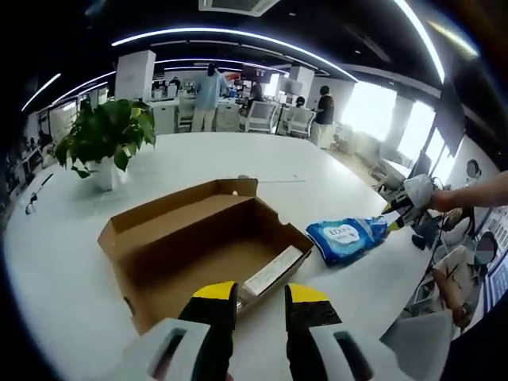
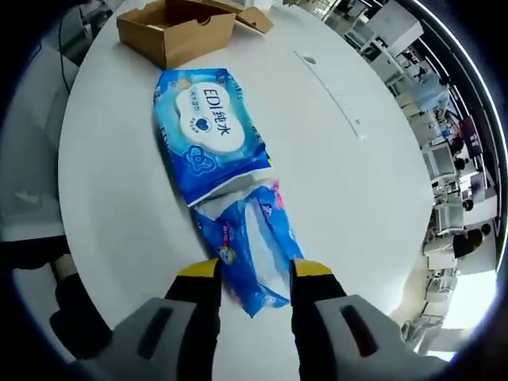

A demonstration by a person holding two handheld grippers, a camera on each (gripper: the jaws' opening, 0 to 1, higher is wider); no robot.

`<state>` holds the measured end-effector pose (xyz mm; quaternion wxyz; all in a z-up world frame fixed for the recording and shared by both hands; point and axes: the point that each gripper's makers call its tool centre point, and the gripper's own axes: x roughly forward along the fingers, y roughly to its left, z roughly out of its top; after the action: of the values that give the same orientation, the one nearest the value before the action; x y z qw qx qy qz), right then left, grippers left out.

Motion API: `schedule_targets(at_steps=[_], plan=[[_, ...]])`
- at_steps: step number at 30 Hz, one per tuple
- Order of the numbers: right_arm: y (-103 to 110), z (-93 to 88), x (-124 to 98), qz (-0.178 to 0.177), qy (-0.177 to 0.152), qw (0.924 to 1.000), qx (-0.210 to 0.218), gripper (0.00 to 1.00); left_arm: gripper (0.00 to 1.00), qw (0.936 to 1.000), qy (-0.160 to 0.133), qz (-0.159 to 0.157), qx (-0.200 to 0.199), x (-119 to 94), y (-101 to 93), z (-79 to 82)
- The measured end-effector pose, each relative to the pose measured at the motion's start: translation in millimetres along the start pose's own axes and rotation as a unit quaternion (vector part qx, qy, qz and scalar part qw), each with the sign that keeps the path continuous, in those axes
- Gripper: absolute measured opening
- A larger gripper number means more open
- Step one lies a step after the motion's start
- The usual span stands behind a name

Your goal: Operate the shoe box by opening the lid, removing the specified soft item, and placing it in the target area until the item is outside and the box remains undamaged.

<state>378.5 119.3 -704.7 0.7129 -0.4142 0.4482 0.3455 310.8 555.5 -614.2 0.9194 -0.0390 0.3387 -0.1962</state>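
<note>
The brown cardboard shoe box [image 1: 190,238] lies open on the white table, its lid folded back. A white strip [image 1: 274,270] rests along its inner front wall. My left gripper [image 1: 260,295] sits at the box's near wall, which runs between the yellow-tipped jaws. A blue wet-wipes pack [image 2: 210,131] lies on the table outside the box [image 2: 175,28]. My right gripper [image 2: 254,274] is shut on the pack's crumpled near end. In the left gripper view the right gripper [image 1: 397,216] holds the pack [image 1: 345,238] just right of the box.
A potted plant [image 1: 107,143] stands at the back left of the round white table [image 1: 71,278]. A slot strip [image 2: 333,95] runs across the tabletop. People and office chairs [image 1: 274,117] are far behind. The table edge [image 2: 71,159] lies near the pack.
</note>
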Motion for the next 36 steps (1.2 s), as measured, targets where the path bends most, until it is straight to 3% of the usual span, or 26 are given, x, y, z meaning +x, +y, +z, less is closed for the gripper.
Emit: schedule_targets(at_steps=[6, 14, 22, 29, 36], plan=[[-5, 9.5, -9, -0.007, -0.015, 0.9992, 0.037, 0.31, 0.24, 1.0, -0.006, -0.006, -0.003, -1, 2.0, 0.8], [-8, 23.4, -11, -0.009, -0.027, 0.998, 0.056, 0.31, 0.24, 0.9999, -0.011, -0.009, -0.006, -4, 7.8, -0.9], [-10, 68.7, -9, 0.001, -0.073, 0.9911, 0.111, 0.32, 0.24, 0.9998, -0.014, -0.008, -0.011, -10, 17.2, -3.5], [-7, 104.2, -7, 0.006, -0.086, 0.9919, 0.092, 0.32, 0.24, 0.9997, -0.015, -0.003, -0.019, -15, 26.0, -8.6], [-3, 150.3, -7, 0.02, -0.121, 0.9878, 0.097, 0.33, 0.24, 0.9995, -0.018, 0.004, -0.027, -23, 36.5, -12.3]])
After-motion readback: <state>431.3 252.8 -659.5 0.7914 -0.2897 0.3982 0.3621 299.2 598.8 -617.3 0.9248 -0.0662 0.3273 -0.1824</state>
